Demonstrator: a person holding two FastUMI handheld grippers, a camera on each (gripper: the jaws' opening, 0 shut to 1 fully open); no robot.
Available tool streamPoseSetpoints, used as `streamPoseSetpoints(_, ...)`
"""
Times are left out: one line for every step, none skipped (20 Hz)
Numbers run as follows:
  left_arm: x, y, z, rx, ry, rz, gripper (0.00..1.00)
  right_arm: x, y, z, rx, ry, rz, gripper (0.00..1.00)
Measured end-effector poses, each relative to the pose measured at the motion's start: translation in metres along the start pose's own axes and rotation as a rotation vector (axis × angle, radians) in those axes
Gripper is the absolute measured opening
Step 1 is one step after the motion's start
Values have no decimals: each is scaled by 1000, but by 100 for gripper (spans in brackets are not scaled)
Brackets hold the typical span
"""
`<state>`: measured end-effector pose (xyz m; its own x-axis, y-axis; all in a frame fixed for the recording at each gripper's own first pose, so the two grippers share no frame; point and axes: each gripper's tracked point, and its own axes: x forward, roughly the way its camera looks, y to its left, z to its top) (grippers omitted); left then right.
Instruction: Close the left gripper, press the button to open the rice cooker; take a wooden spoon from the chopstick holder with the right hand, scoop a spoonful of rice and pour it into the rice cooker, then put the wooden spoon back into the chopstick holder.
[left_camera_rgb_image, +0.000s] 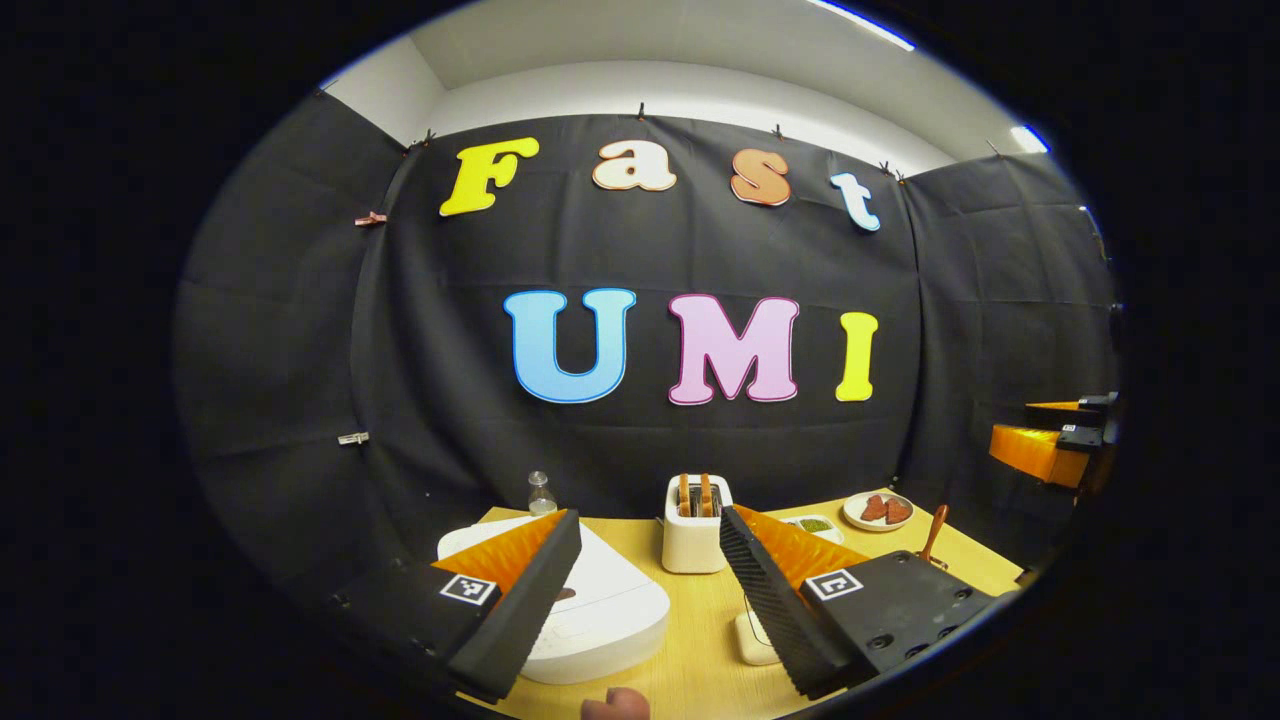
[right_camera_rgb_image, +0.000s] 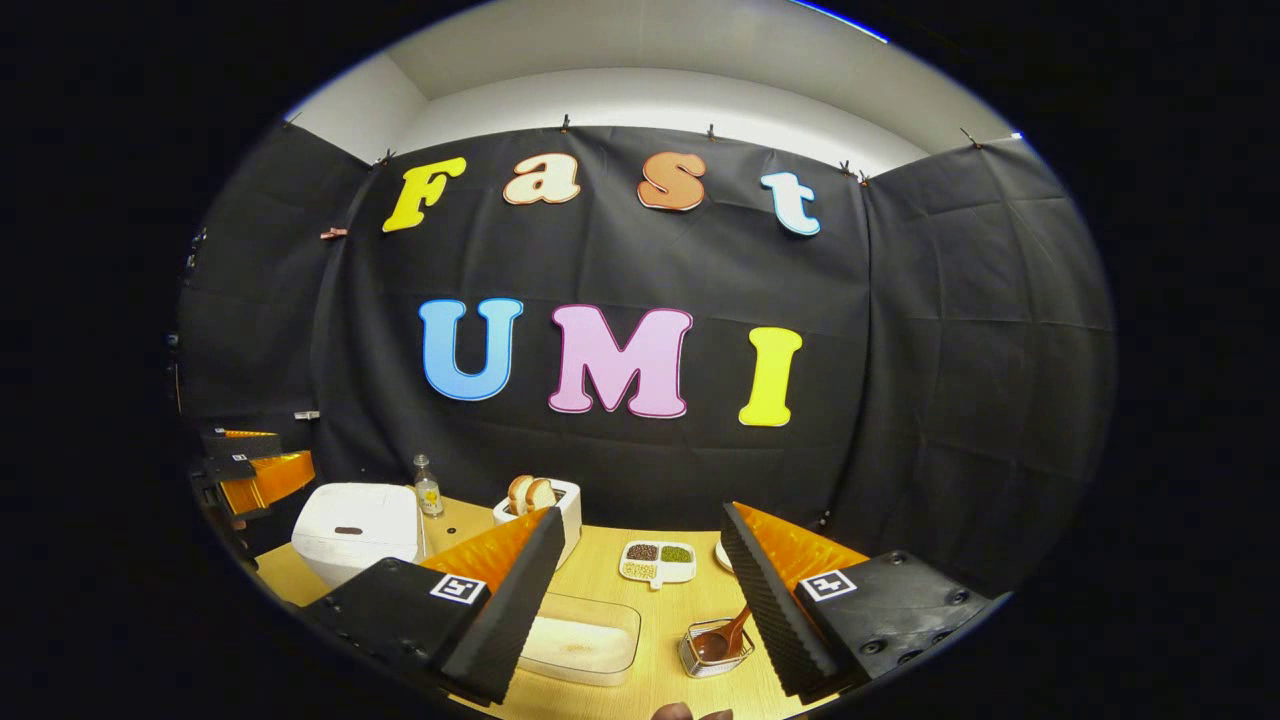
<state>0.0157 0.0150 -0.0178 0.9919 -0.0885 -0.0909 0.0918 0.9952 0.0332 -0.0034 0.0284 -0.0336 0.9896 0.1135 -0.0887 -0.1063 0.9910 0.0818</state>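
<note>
Rice cooker sits lid-down on the surface, far left; likely light-touch button. Wooden spoon stands in chopstick holder, stiff, light: grab upper handle. Left tongs wide, right tongs wide, both empty

Black cloth wall, wooden table.

White rice cooker lid-down; wooden spoon upright in chopstick holder beside clear rice container.
</note>
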Motion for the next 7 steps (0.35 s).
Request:
streamPoseSetpoints(-2, -1, 1, 7, -1, 0, 96, 0, 0, -1, 1, 3, 1, 98)
streamPoseSetpoints(-3, -2, 2, 13, -3, -2, 96, 0, 0, -1, 3, 4, 1, 98)
streamPoseSetpoints(-4, -4, 1, 14, -3, -5, 96, 0, 0, -1, 6, 5, 2, 98)
streamPoseSetpoints(-4, -6, 1, 12, -2, -9, 96, -1, -1, -1, 7, 6, 2, 98)
streamPoseSetpoints(-5, -8, 1, 13, -1, -11, 96, -3, 0, -1, 5, 4, 2, 98)
streamPoseSetpoints(-4, -9, 2, 12, -1, -15, 96, -3, -1, -1, 0, 4, 2, 98)
streamPoseSetpoints(-5, -12, 2, 11, 0, -20, 96, -5, -1, -1, -4, 4, 2, 98)
